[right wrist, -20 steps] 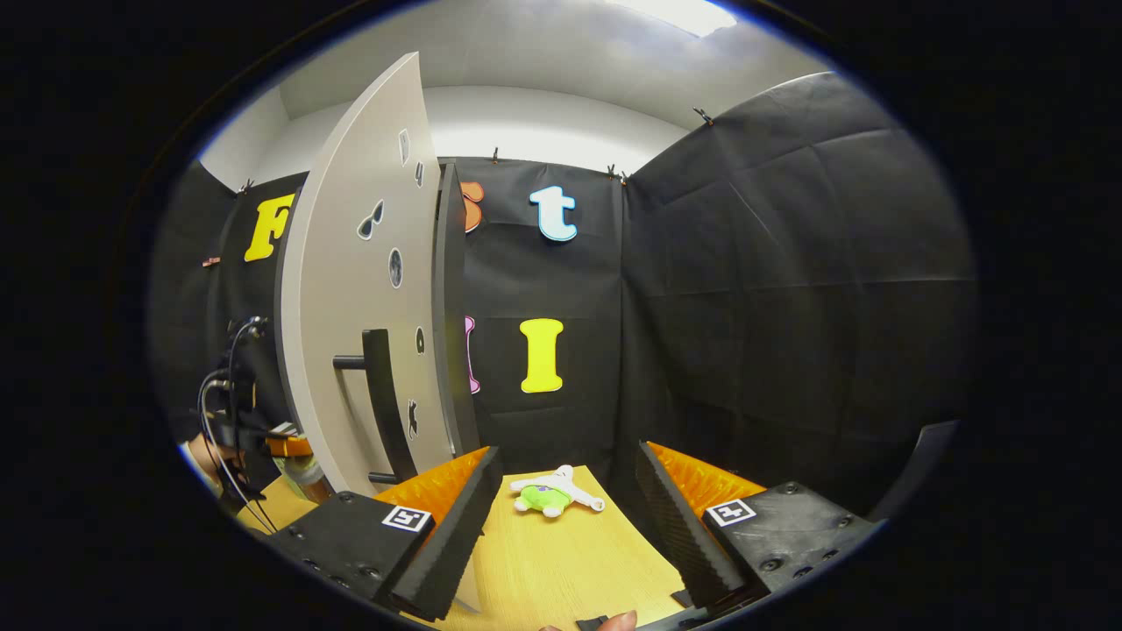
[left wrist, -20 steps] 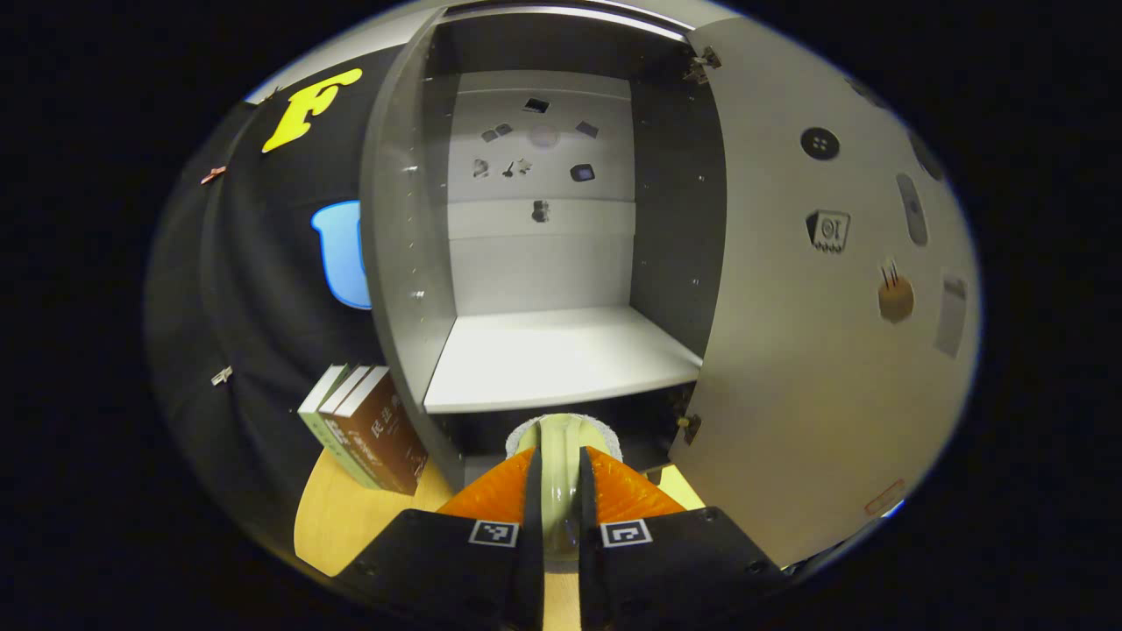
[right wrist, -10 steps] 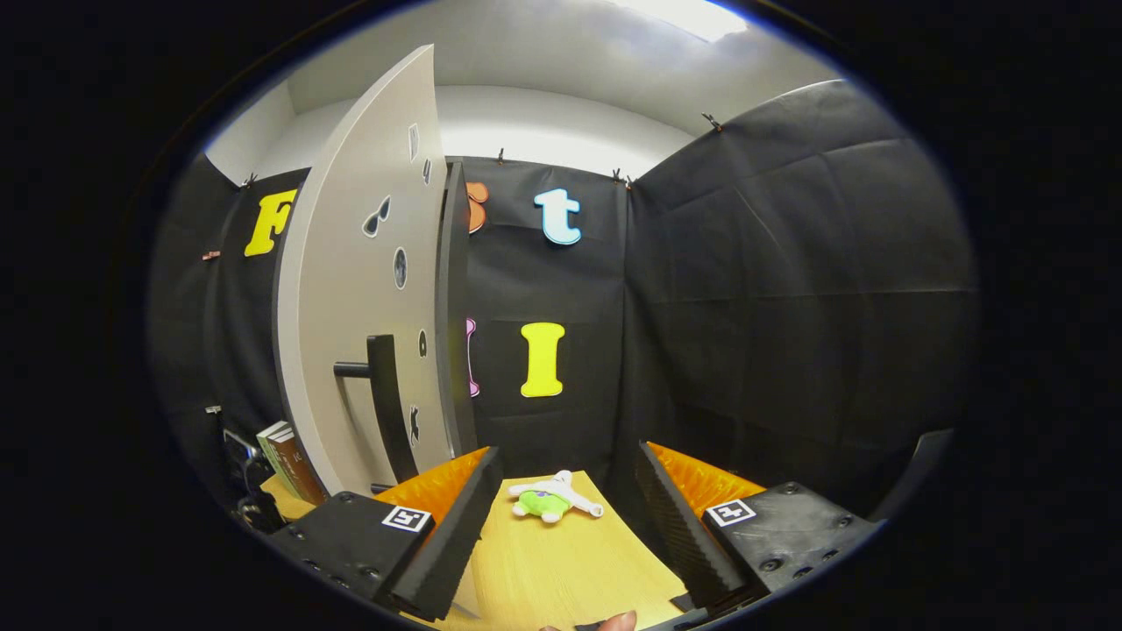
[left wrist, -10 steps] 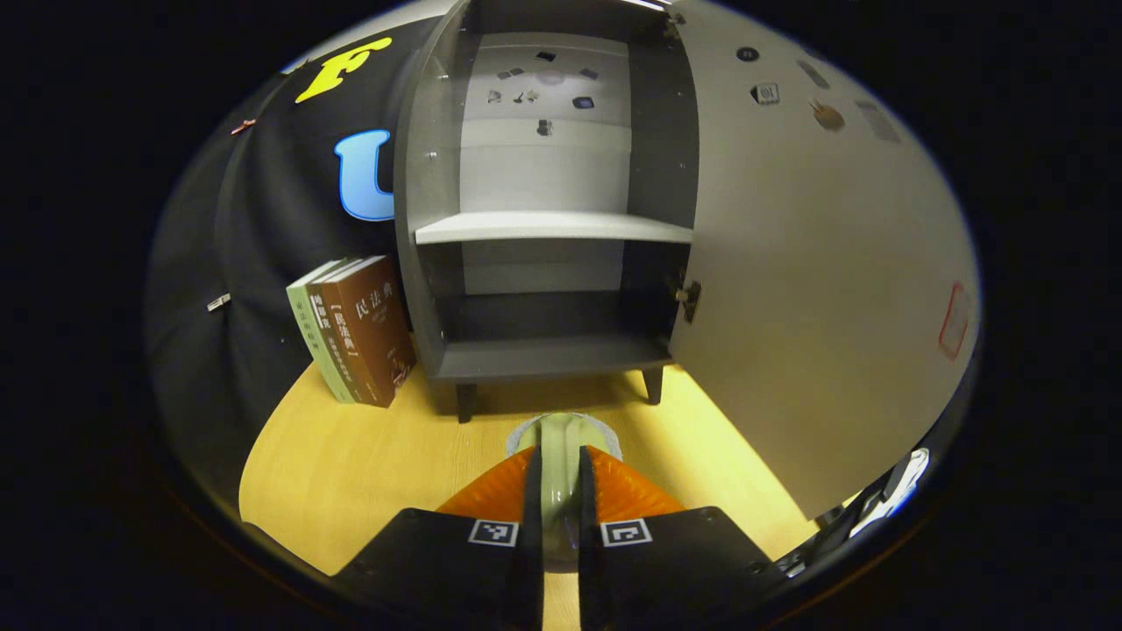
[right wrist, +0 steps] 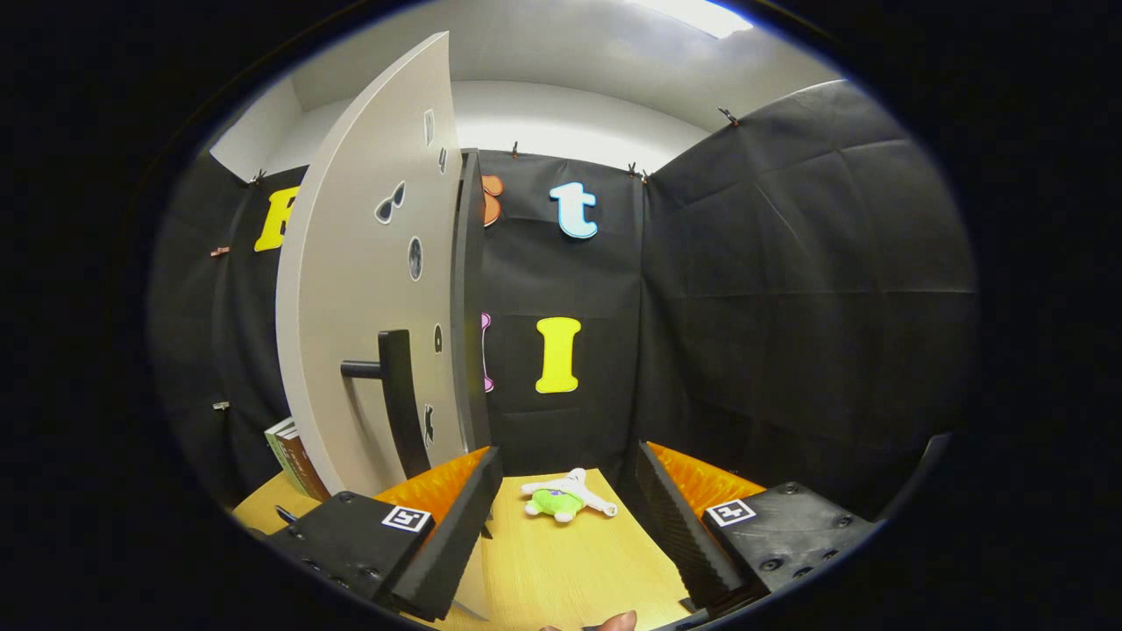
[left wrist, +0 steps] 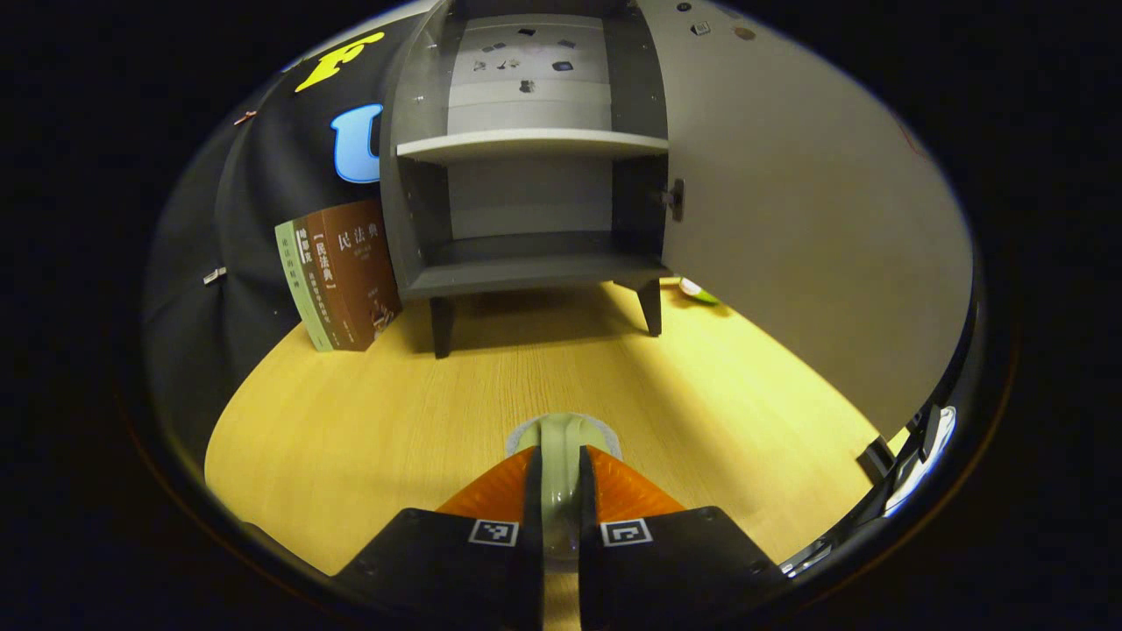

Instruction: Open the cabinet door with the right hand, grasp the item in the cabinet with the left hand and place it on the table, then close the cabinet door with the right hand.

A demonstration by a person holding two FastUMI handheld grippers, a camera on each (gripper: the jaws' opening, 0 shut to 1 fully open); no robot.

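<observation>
I have drawn my left gripper (left wrist: 560,478) back and down from the open cabinet (left wrist: 526,263), its fingers clenched on the pale green item (left wrist: 561,438) low over the tabletop (left wrist: 368,412), while my right gripper (right wrist: 570,517) hangs released beside the door (right wrist: 368,289).

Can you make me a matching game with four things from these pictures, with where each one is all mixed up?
Things:
1. Pale green item
2. Books
3. Plush toy
4. Cabinet door

Places or states:
A. Standing on the table, left of the cabinet in the left gripper view
B. Swung wide open, its black handle free
C. Pinched between the fingers of the left hand-held gripper
D. Lying on the table beyond the open right hand-held gripper

Pairs: 1-C, 2-A, 3-D, 4-B
</observation>
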